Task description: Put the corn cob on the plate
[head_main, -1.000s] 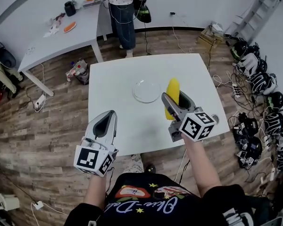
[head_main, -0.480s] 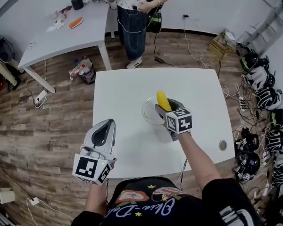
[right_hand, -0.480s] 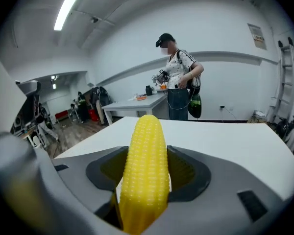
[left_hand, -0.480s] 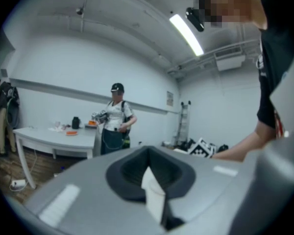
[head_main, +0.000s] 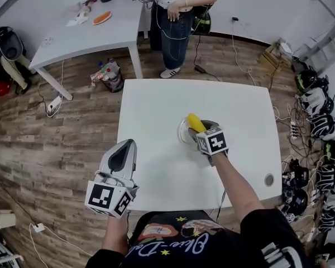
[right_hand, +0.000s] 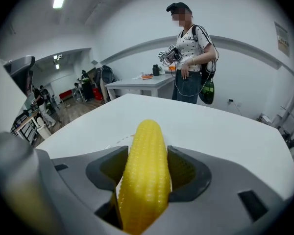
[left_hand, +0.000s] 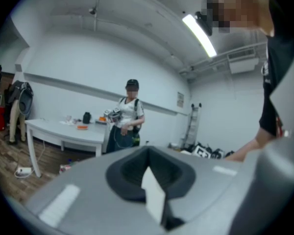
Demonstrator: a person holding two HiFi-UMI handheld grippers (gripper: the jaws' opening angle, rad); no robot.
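Clamping the corn cob [right_hand: 148,146]: right gripper [right_hand: 147,169], jaws closed on its sides, the cob running lengthwise between them with its rounded tip past the jaw tips. Directly below these jaws: clear plate [head_main: 182,134] on the white table [head_main: 156,105]; whether the cob touches the plate cannot be told. Left gripper [left_hand: 149,180]: jaws together, nothing between them, held over the table's near-left edge, well apart from the right gripper. Far beyond the right jaws: standing person [head_main: 176,10] beside a second table [head_main: 89,32].

Corn cob [head_main: 194,121] yellow; table [head_main: 156,110] white; floor [head_main: 56,149] brown wood-plank.
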